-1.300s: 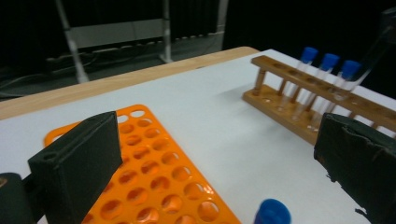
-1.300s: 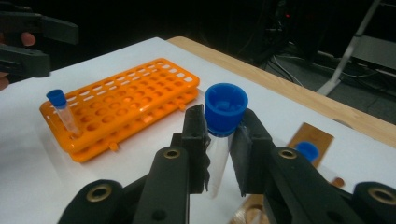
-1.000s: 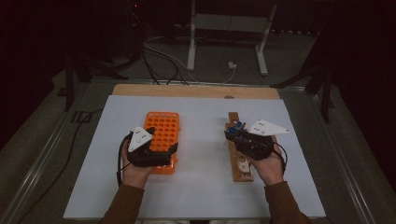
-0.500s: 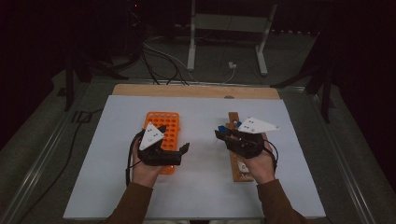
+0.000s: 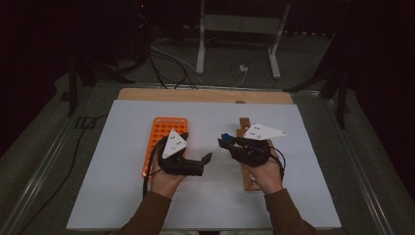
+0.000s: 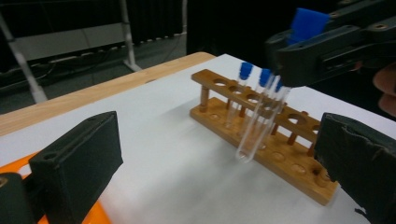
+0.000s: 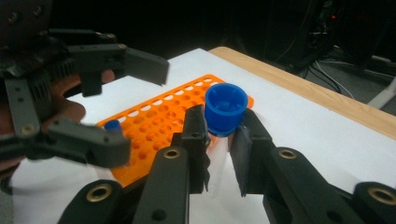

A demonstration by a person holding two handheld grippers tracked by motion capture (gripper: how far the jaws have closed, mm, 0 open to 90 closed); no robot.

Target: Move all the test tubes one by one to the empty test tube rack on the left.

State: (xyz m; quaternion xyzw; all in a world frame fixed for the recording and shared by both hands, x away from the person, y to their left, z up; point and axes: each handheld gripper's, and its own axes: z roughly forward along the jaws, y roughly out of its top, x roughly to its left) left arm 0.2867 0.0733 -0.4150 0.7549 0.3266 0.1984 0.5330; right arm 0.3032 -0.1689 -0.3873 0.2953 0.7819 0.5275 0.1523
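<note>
My right gripper [image 7: 219, 140] is shut on a clear test tube with a blue cap [image 7: 225, 109], gripping it just under the cap. In the high view it [image 5: 224, 142] holds the tube [image 5: 225, 137] over the white mat, left of the wooden rack [image 5: 250, 182]. The left gripper view shows the tube [image 6: 259, 123] hanging tilted in front of that rack [image 6: 299, 154], which holds two capped tubes [image 6: 244, 71]. My left gripper [image 5: 204, 164] stands open, empty, facing the tube; its pads [image 6: 77, 170] are wide apart. An orange rack [image 5: 164, 132] lies behind it.
A white mat [image 5: 112, 186] covers the table, with a wooden board edge [image 5: 205, 95] at the back. One blue-capped tube [image 7: 112, 125] stands in the orange rack [image 7: 159, 123]. Cables and a metal stand [image 5: 200, 39] sit on the floor beyond.
My left gripper has moved right, off the orange rack toward the mat's middle. My right gripper has moved left from the wooden rack with the tube in it.
</note>
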